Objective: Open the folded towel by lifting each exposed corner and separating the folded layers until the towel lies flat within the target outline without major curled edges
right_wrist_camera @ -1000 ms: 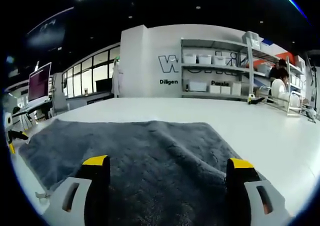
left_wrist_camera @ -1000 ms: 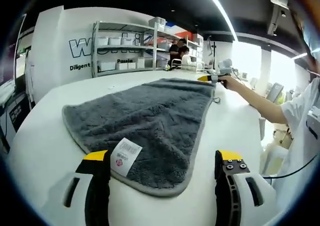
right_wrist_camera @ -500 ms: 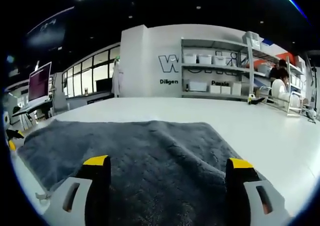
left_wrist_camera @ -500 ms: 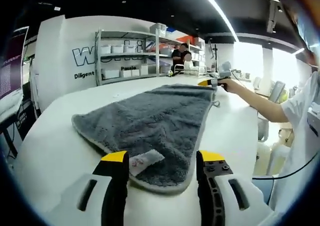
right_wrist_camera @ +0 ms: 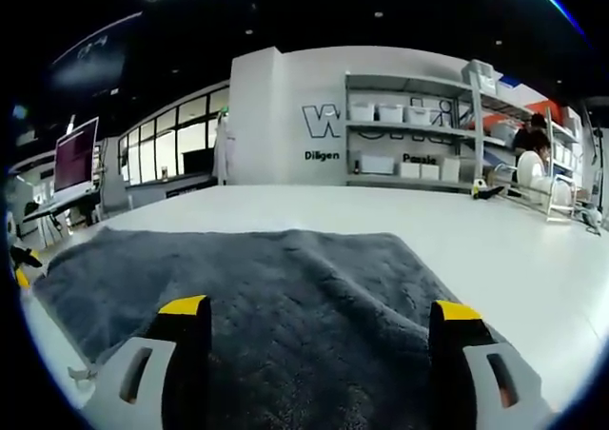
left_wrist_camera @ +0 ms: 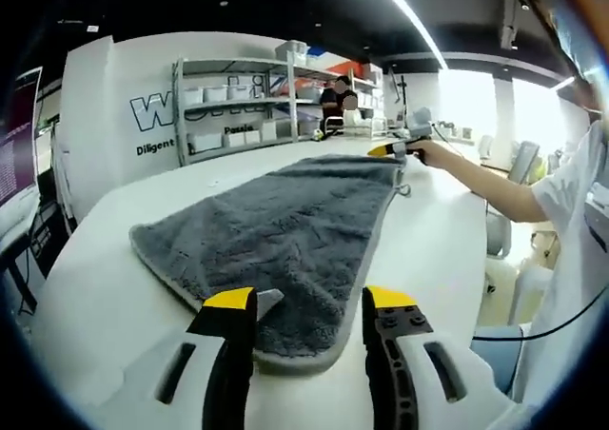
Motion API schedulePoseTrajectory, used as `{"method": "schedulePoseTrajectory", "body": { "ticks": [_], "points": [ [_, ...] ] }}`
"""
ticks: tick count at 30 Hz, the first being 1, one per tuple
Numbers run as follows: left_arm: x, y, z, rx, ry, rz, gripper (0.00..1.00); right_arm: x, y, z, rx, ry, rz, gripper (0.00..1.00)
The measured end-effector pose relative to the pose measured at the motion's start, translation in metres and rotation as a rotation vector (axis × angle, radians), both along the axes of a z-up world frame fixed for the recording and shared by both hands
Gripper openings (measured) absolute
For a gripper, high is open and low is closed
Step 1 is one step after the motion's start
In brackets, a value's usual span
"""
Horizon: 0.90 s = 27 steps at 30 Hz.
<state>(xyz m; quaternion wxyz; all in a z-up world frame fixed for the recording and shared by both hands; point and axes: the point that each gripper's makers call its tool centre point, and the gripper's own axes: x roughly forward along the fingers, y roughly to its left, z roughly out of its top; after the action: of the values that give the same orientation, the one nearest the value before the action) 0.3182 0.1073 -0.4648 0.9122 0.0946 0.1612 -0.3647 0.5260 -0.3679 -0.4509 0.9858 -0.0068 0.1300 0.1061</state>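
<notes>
Your left gripper (left_wrist_camera: pixel 306 308), half-spread, straddles the towel's (left_wrist_camera: pixel 276 225) near corner; your right gripper (right_wrist_camera: pixel 311 308), spread wide, sits at its far end.

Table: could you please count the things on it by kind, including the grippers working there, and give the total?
Towel: 1
Label on towel: 1
Grippers: 2, left gripper and right gripper
Total: 4
</notes>
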Motion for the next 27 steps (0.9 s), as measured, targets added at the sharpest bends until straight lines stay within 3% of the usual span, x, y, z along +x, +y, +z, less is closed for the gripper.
{"method": "schedulePoseTrajectory", "body": {
  "ticks": [7, 18, 27],
  "points": [
    [-0.004, -0.015, 0.000, 0.012, -0.002, -0.041, 0.37, 0.000, -0.001, -0.001, -0.003, 0.003, 0.000, 0.97],
    [0.000, -0.014, -0.026, 0.050, 0.072, -0.038, 0.26, -0.002, 0.000, -0.003, -0.006, 0.011, 0.000, 0.96],
    [-0.001, -0.014, -0.029, 0.047, 0.084, -0.050, 0.21, -0.001, -0.002, -0.004, -0.006, 0.013, -0.002, 0.96]
  ]
}}
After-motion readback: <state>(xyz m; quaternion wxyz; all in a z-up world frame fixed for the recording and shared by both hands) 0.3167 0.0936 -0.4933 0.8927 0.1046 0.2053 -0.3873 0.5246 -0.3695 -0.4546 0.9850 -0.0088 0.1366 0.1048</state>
